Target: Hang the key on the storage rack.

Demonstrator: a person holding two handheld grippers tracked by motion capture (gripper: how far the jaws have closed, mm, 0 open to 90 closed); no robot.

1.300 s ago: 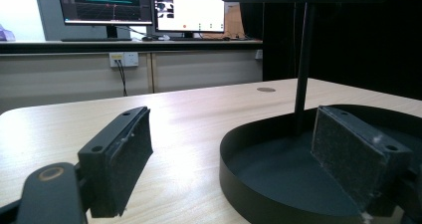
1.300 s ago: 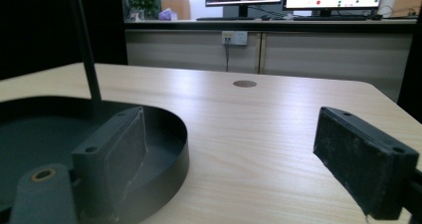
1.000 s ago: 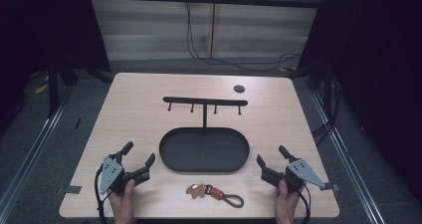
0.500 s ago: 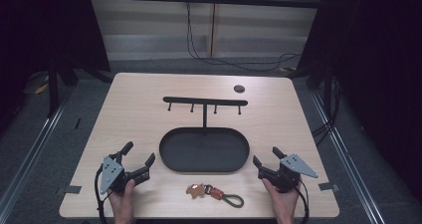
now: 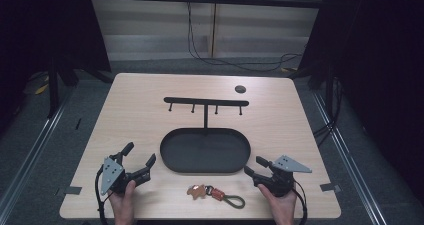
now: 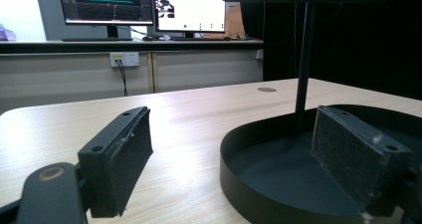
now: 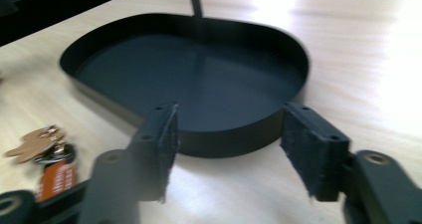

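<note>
One black oval tray (image 5: 172, 157) at table centre, nothing lying in it; a post rises from its far rim to a bar with four pegs (image 5: 205, 102). One keychain (image 5: 215, 193), tan charm, red tag, olive loop, on the wood near the front edge, between my hands, just clear of the tray. My left gripper (image 5: 140, 156) gapes wide, empty. My right gripper (image 5: 254, 166), jaws just narrowing, half open, nothing between them. Pale wood table (image 5: 135, 105); dark room, two monitors (image 6: 144, 5) beyond.

One table (image 5: 150, 115), one black oval tray (image 5: 170, 160) with a hook stand (image 5: 206, 103), four hooks, one keychain (image 5: 215, 194), two grippers, left (image 5: 136, 161), right (image 5: 255, 166), two monitors (image 6: 144, 5)
</note>
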